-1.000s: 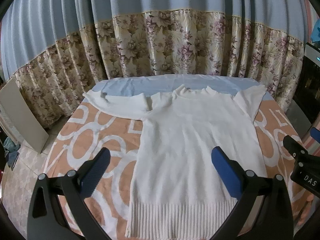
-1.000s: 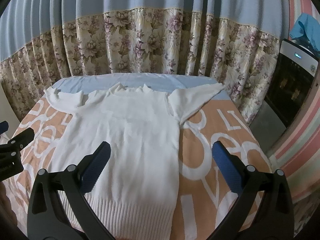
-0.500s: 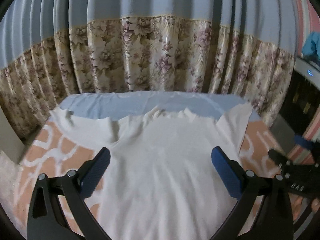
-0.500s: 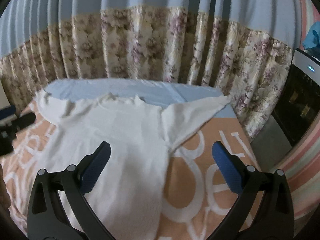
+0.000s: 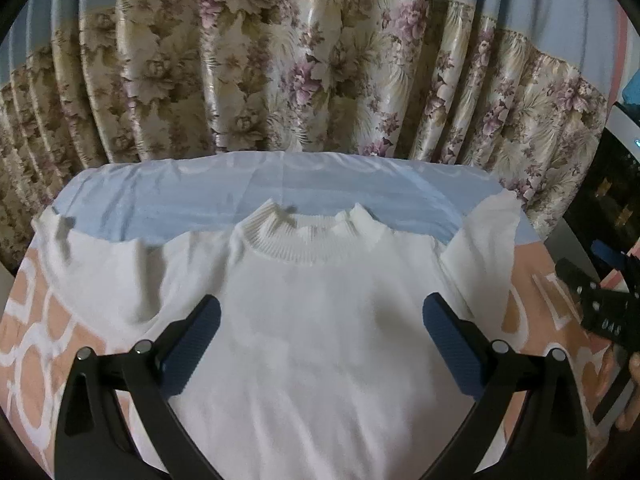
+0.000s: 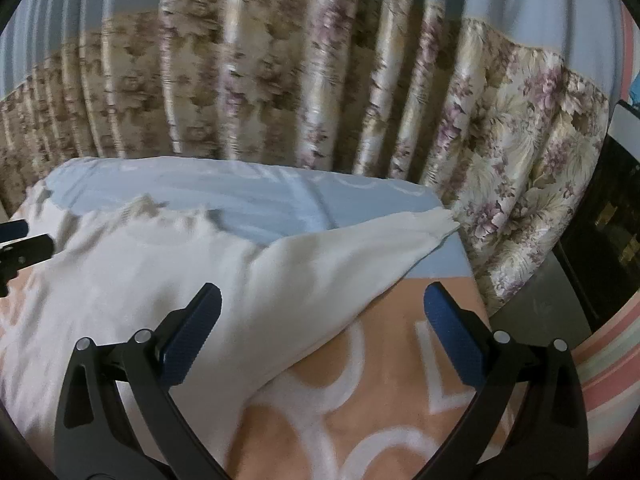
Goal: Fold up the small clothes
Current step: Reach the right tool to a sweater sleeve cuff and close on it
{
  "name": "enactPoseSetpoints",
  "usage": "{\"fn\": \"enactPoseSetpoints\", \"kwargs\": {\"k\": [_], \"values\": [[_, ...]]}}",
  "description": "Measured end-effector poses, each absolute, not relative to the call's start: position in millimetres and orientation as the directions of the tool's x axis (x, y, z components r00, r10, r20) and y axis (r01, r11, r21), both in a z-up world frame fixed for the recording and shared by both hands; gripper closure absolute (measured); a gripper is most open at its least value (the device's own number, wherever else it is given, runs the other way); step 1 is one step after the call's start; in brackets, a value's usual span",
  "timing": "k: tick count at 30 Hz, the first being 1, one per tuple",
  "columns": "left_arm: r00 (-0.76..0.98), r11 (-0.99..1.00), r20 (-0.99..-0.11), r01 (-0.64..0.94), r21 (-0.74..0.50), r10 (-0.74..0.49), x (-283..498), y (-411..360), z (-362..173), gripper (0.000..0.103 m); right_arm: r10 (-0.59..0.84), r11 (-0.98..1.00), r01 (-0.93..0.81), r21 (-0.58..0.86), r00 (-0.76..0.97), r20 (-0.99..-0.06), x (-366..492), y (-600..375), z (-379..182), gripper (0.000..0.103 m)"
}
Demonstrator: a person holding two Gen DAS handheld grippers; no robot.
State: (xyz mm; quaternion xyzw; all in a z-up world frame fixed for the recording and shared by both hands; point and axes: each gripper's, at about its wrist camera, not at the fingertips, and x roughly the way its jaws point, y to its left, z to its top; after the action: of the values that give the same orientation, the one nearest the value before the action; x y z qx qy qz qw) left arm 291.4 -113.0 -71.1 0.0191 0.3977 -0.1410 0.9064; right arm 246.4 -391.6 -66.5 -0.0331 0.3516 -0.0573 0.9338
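A white knit sweater (image 5: 312,320) lies flat on the bed, ribbed collar (image 5: 304,236) at the far side, both sleeves spread outward. My left gripper (image 5: 320,344) hovers open over the chest, nothing between its blue pads. In the right wrist view the sweater (image 6: 160,280) is blurred, and its right sleeve (image 6: 360,256) stretches toward the bed's far right corner. My right gripper (image 6: 322,340) is open above the armpit of that sleeve, holding nothing. The right gripper's body (image 5: 600,304) shows at the left view's right edge.
The bed carries an orange blanket with white letters (image 6: 380,420) and a light blue sheet (image 5: 260,184) at the far end. Floral curtains (image 5: 300,80) hang close behind. A dark appliance (image 6: 612,220) stands right of the bed.
Both grippers have moved forward along the sweater from its hem toward the collar and sleeves. The right one now sits over the right sleeve. Both stayed open.
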Motion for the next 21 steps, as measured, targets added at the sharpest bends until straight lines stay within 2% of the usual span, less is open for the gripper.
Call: {"fn": "enactPoseSetpoints", "kwargs": {"k": [4, 12, 15, 21], "values": [[0.655, 0.959, -0.725, 0.281, -0.029, -0.214, 317.6, -126.2, -80.9, 0.002, -0.132, 0.991, 0.088, -0.1, 0.747, -0.652, 271.4, -418.1, -75.7, 0.003], [0.609, 0.952, -0.753, 0.296, -0.077, -0.25, 356.9, -139.3, -100.1, 0.002, -0.138, 0.99, 0.116, -0.077, 0.75, -0.647, 336.1, -478.1, -98.3, 0.003], [0.614, 0.956, -0.754, 0.288, -0.06, -0.233, 366.2, -139.9, -103.4, 0.002, -0.147, 0.986, 0.161, -0.04, 0.736, -0.66, 367.3, -514.4, -113.8, 0.007], [0.61, 0.961, -0.765, 0.275, -0.04, -0.207, 370.2, -132.2, -114.4, 0.002, -0.115, 0.969, 0.238, 0.067, 0.674, -0.73, 416.3, -575.6, -154.3, 0.024]]}}
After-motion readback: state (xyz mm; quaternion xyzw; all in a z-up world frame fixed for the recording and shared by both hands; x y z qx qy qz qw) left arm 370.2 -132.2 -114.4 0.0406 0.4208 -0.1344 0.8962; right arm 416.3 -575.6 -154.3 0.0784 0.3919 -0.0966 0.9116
